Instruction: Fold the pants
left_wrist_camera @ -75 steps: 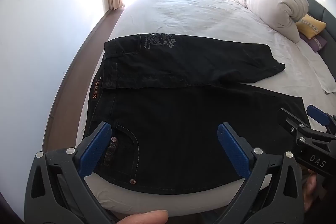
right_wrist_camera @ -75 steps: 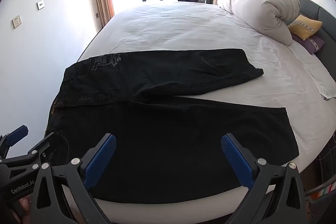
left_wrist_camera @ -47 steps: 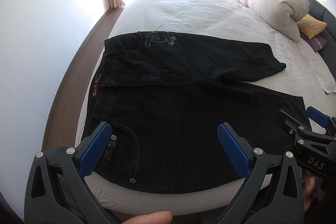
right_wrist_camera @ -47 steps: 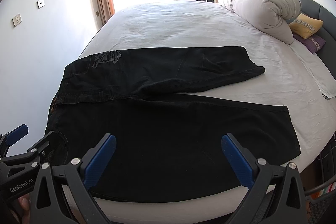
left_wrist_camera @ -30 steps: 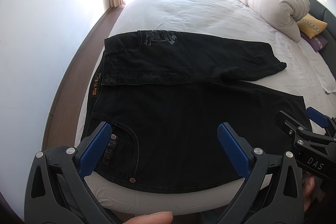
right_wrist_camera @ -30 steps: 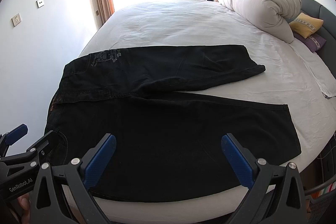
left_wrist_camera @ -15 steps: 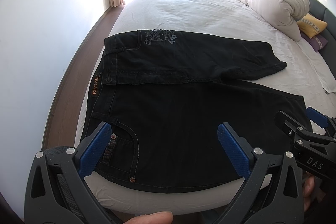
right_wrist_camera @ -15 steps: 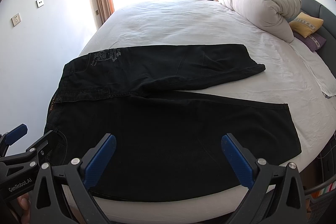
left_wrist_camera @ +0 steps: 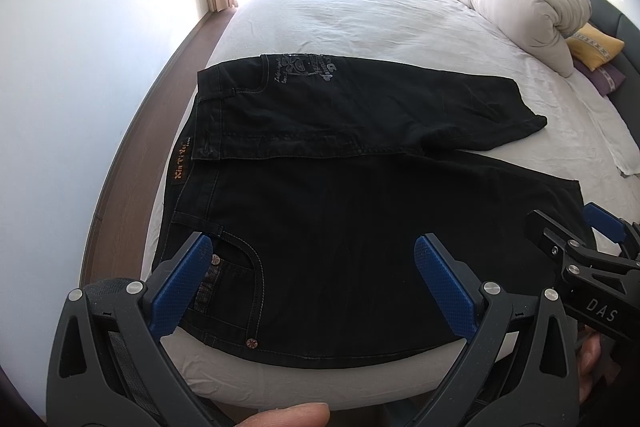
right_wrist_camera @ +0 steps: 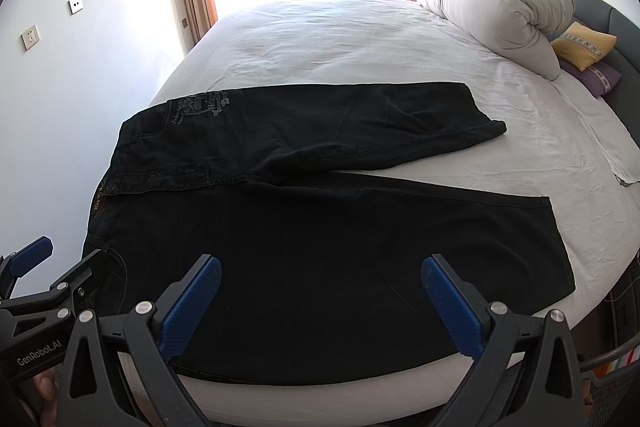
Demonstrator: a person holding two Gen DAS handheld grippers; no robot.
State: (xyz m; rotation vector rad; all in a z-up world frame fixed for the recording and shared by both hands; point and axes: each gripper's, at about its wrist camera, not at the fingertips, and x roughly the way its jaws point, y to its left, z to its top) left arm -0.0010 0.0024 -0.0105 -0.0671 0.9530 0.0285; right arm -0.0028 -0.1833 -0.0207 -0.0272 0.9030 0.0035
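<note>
Left tongs (left_wrist_camera: 314, 279) and right tongs (right_wrist_camera: 320, 301) hover side by side, jaws spread wide.
</note>
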